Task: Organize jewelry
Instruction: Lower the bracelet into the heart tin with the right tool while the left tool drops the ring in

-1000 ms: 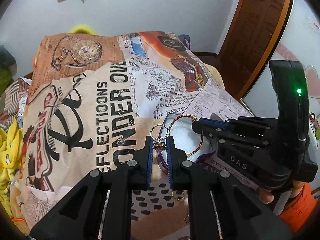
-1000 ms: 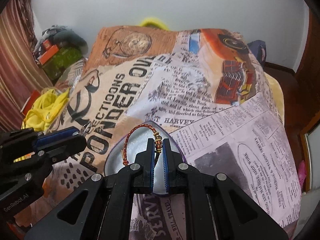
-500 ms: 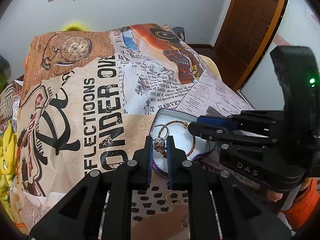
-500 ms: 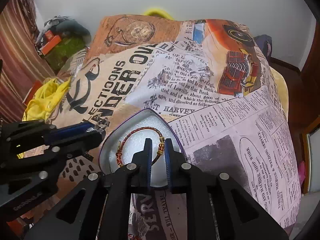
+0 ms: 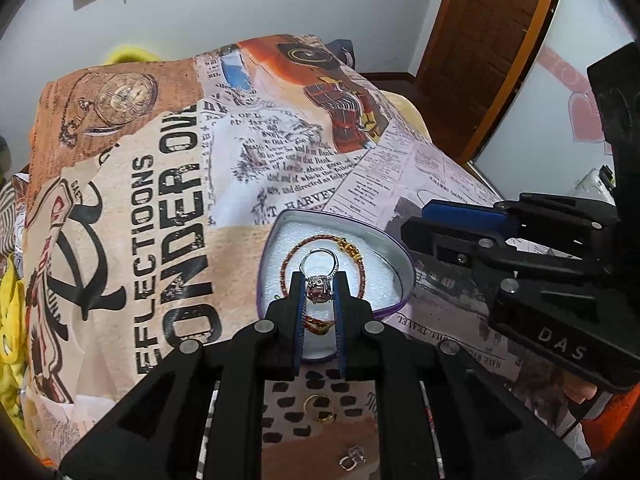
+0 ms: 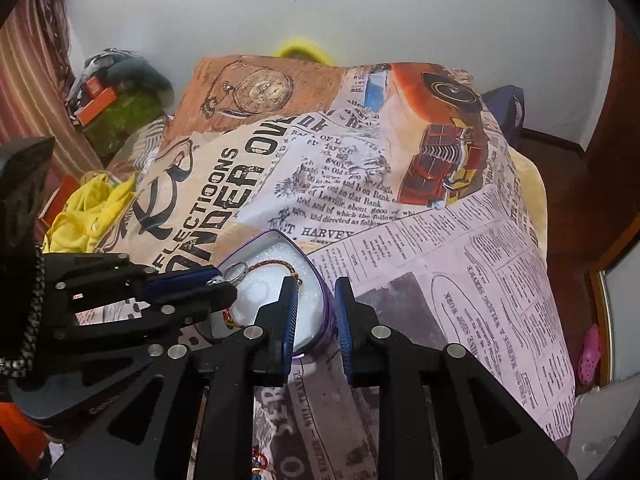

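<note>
A heart-shaped tin [image 5: 394,258] with white padding lies on the printed bedspread. A red and gold cord bracelet [image 5: 362,266] lies inside it. My left gripper [image 5: 319,294] is shut on a silver ring with a pink stone [image 5: 319,276] and holds it over the tin; the ring also shows in the right wrist view [image 6: 234,270]. My right gripper [image 6: 316,308] is open and empty, just above the tin's right rim [image 6: 320,300]; it appears at the right of the left wrist view [image 5: 416,232].
A gold ring [image 5: 319,408] and a small silver piece [image 5: 352,458] lie on the bedspread near me. Another trinket [image 6: 260,466] lies near my right gripper. Yellow cloth [image 6: 90,212] and clutter sit left of the bed. A wooden door [image 5: 492,40] stands at the right.
My right gripper has let go of the bracelet, which now lies in the tin, and has opened and drawn back. My left gripper has carried the ring over the tin.
</note>
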`<action>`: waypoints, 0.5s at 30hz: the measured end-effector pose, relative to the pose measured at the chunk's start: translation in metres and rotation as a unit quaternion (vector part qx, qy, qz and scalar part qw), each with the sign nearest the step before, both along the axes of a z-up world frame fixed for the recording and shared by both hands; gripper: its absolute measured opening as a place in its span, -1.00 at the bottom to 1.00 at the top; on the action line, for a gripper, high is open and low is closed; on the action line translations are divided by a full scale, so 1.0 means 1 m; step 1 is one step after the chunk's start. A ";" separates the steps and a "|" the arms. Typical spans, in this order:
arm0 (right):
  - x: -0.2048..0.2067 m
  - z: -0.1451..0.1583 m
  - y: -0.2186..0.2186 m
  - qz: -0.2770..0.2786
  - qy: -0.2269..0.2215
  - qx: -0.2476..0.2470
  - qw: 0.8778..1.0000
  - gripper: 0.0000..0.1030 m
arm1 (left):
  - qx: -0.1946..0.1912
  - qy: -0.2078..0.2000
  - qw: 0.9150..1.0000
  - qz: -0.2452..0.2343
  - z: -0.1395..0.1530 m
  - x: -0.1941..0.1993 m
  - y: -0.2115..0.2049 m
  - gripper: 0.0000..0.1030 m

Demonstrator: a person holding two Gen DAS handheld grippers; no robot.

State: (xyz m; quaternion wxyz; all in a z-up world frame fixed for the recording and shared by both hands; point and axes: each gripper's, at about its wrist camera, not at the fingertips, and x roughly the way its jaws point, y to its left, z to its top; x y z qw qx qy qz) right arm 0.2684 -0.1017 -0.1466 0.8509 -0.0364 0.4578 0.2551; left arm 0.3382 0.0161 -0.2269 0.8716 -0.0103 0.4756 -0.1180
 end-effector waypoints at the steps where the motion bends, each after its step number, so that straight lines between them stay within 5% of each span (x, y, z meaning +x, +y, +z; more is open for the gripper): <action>1: 0.000 0.000 0.000 0.000 0.000 -0.001 1.000 -0.67 | 0.000 0.002 1.000 -0.001 -0.001 0.001 -0.001 -0.77; 15: -0.018 0.016 -0.001 -0.008 -0.027 -0.010 1.000 -0.61 | 0.016 -0.020 1.000 0.003 0.023 -0.016 0.000 -0.77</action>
